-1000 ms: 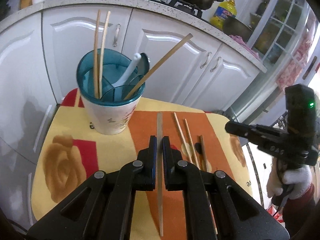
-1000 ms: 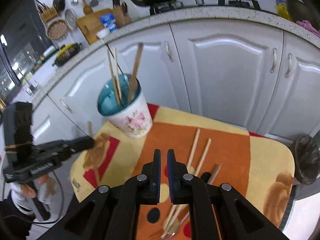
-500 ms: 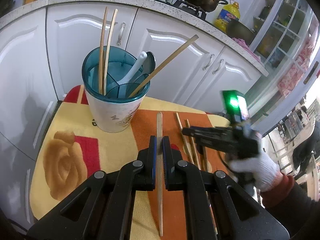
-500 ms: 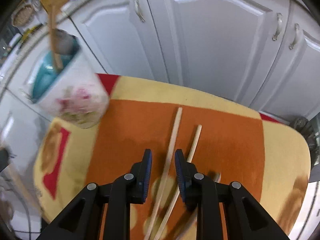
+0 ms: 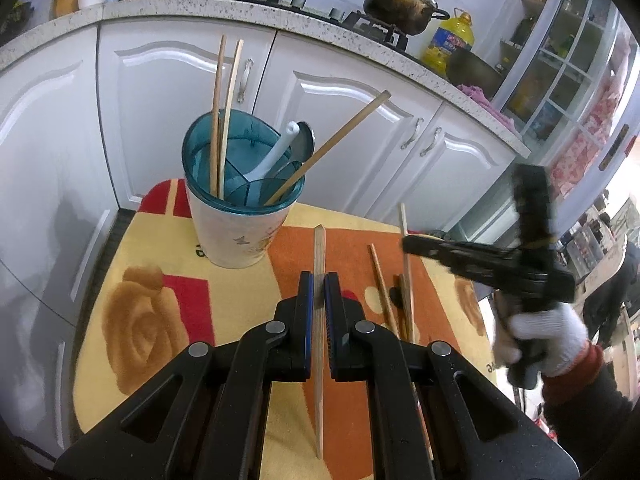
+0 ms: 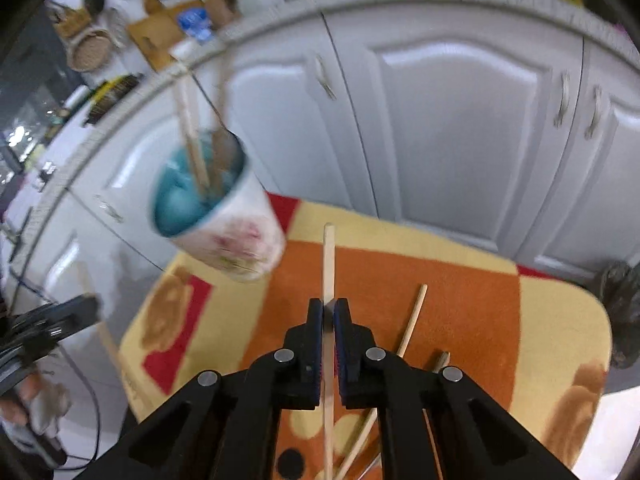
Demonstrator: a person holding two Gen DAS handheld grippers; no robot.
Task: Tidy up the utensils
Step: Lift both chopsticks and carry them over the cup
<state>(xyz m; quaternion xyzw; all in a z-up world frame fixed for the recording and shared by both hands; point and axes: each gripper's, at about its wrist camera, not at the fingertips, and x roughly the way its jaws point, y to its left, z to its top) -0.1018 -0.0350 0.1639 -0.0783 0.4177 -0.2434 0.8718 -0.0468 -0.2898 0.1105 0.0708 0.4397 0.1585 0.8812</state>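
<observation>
While clamped shut on one chopstick per gripper, treat the drop into the cup (image 5: pixel 236 232) as the step in hand, judging by the task.

Begin at the left: cup upright on the counter (image 5: pixel 152 320), at about 11 o'clock from the left gripper (image 5: pixel 319 284), teal dividers inside, already carrying two upright sticks (image 5: pixel 222 120), a white spoon (image 5: pixel 276 152) and one slanting stick (image 5: pixel 332 148). Aim for the section with the upright pair, or any open gap, and steer clear of the slanting stick leaning out toward 1 o'clock over the rim, likely to snag an incoming tip.

Next, left gripper: fully closed, pinching the left chopstick (image 5: pixel 319 248) partway along, tip pointing to 12 o'clock, tail hanging toward 6. Tilt that tip downward over the rim before letting go, so as to slide in rather than bounce off.

Further right, at 3 o'clock from the left gripper: loose chopsticks (image 5: pixel 382 284) lying on the counter, untouched, for later.

Farthest right, right gripper (image 6: pixel 328 312): jaws just drawn closed, the right chopstick (image 6: pixel 329 264) nipped between them, lifted clear of the counter by the look of it, cup at 10 o'clock in that blurred view.

Feed one stick at a time; hold the second gripper back to avoid a clash over the narrow mouth. Release only once well inside, and gently, to keep the cup from tipping.
</observation>
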